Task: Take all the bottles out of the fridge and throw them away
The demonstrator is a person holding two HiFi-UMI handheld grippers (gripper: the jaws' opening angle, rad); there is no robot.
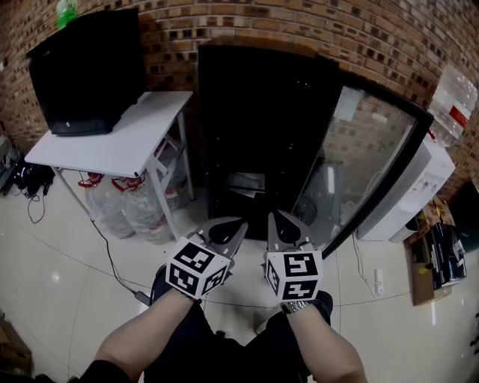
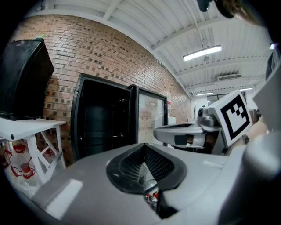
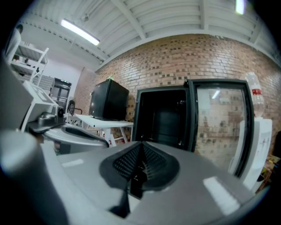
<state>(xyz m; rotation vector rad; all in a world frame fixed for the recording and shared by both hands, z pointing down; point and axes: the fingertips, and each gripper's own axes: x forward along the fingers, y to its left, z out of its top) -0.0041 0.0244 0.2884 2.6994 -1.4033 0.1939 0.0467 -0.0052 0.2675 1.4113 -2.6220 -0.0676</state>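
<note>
Black fridge (image 1: pixel 262 112) upright, long axis vertical, glass door (image 1: pixel 363 161) swung right.

No legible text, no brands, no numbers

- One black fridge (image 1: pixel 258 127), with one glass door (image 1: pixel 363 168) standing open.
- One white table (image 1: pixel 127 142), with one black box-shaped appliance (image 1: pixel 86 71) on its tabletop.
- One green object (image 1: pixel 66 12) on top of that appliance.
- Two large clear water jugs (image 1: pixel 106 208) show plainly under the table. A possible third behind them is too dim to count.
- One white water dispenser (image 1: pixel 408 198), with one upturned water bottle (image 1: pixel 453 105) on top.
- Two grippers, the left gripper (image 1: pixel 236 227) and the right gripper (image 1: pixel 278 218), each with one marker cube.
</note>
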